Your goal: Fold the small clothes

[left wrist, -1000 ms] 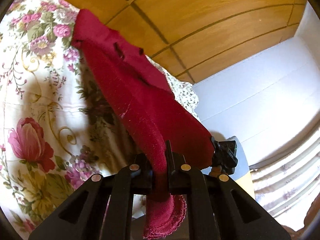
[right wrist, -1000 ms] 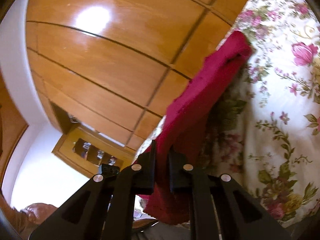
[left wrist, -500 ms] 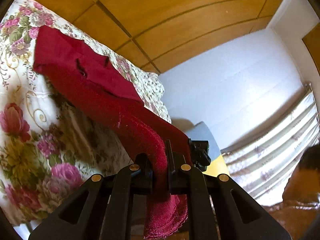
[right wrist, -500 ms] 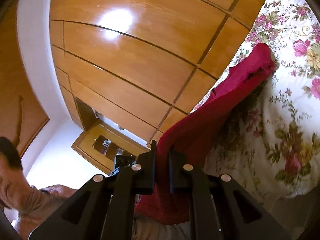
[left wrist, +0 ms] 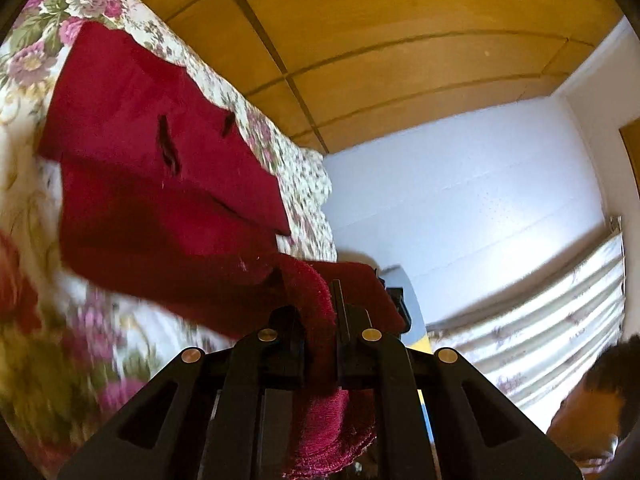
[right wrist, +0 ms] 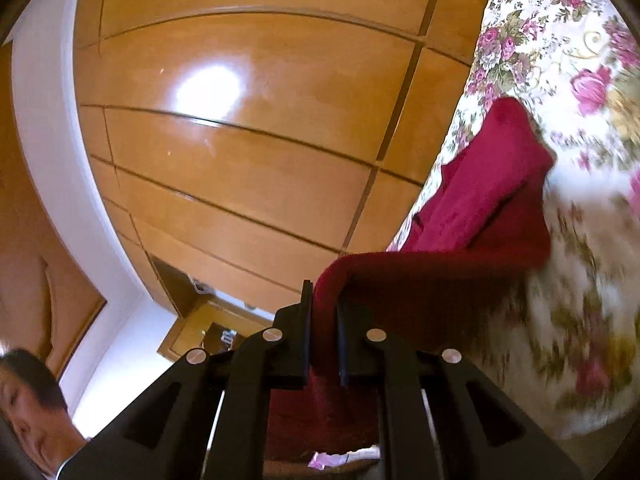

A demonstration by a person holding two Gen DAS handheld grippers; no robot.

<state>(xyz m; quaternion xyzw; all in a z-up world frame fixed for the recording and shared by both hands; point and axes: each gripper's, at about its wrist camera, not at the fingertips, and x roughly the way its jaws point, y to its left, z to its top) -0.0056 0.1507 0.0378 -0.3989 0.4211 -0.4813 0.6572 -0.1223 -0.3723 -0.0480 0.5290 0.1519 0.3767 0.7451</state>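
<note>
A dark red knit garment (left wrist: 160, 184) hangs stretched between both grippers above the floral bedspread (left wrist: 48, 360). Its far part lies flat on the bed, and its near part folds over toward it. My left gripper (left wrist: 320, 312) is shut on one hemmed edge, and a scalloped end droops below the jaws. In the right wrist view the same red garment (right wrist: 492, 216) runs from the bed to my right gripper (right wrist: 323, 312), which is shut on another edge. The other gripper (left wrist: 394, 304) shows as a black block behind the cloth.
A wooden panelled wardrobe (right wrist: 248, 152) rises behind the bed. A white wall (left wrist: 460, 200) and a striped curtain (left wrist: 540, 312) fill the right of the left wrist view. A person's head (right wrist: 28, 400) appears at the lower left of the right wrist view.
Both grippers have swung the held edges up and forward over the bed. The garment now lies flatter, with its near half folding toward the far half. The views are blurred by motion.
</note>
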